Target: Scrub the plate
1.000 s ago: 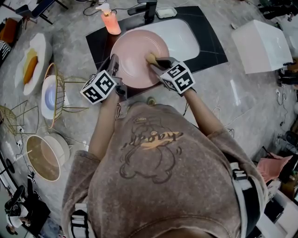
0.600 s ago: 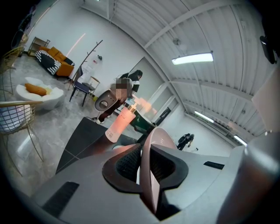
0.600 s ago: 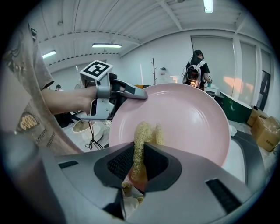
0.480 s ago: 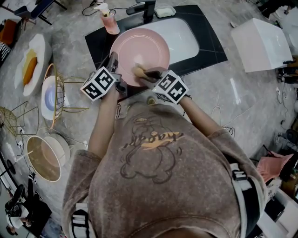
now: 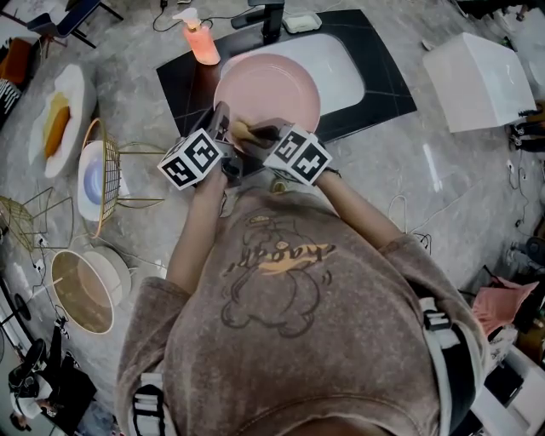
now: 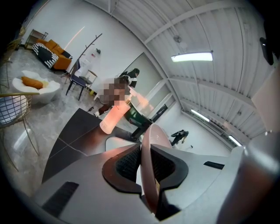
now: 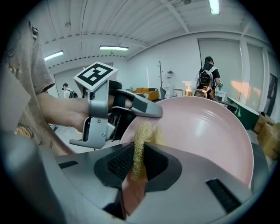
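Note:
A pink plate (image 5: 272, 87) is held tilted over the white sink (image 5: 341, 64). My left gripper (image 5: 223, 128) is shut on the plate's near-left rim (image 6: 151, 175), which runs edge-on between its pads. My right gripper (image 5: 249, 132) is shut on a yellow loofah scrubber (image 7: 141, 144) that presses against the plate's face (image 7: 205, 131) near its lower left edge, close to the left gripper (image 7: 131, 107). In the head view the scrubber (image 5: 241, 129) shows just beyond the two marker cubes.
A pink soap bottle (image 5: 203, 41) and a black faucet (image 5: 271, 17) stand behind the sink. A wire dish rack (image 5: 102, 170) with a plate is at the left, bowls (image 5: 81, 289) lower left, a white box (image 5: 479, 81) at the right.
My right gripper has dragged the scrubber across the plate from its middle down to the lower left, close to the left gripper. The plate has shifted slightly right.

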Tool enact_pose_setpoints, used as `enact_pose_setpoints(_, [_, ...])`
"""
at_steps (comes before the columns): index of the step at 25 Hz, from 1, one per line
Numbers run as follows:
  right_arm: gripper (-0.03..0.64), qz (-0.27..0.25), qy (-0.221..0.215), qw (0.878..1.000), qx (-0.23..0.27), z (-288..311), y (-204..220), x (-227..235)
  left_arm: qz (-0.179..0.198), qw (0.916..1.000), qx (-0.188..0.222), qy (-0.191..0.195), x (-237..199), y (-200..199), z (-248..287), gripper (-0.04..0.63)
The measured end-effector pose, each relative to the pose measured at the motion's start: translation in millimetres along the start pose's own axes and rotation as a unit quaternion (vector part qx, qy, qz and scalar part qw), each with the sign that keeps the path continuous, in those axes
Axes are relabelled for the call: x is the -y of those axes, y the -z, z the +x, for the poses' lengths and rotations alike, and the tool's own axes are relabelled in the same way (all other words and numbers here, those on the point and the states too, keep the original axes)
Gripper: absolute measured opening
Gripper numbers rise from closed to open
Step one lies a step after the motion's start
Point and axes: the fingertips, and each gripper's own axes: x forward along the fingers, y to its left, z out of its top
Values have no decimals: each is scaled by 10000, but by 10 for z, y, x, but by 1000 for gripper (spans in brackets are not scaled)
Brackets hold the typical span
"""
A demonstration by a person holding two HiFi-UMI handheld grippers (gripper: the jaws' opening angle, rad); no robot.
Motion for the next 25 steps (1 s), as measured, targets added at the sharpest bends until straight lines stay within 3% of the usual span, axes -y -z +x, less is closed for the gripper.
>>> enact_pose_setpoints(16, [61, -202, 700, 9971, 221, -125, -355, 665, 101, 9991, -151, 383, 232, 98, -25, 48])
enact_pose_setpoints(25, [61, 14, 1233, 9922, 195, -289, -311, 1181, 73, 9993, -187, 315, 192, 95, -51, 48])
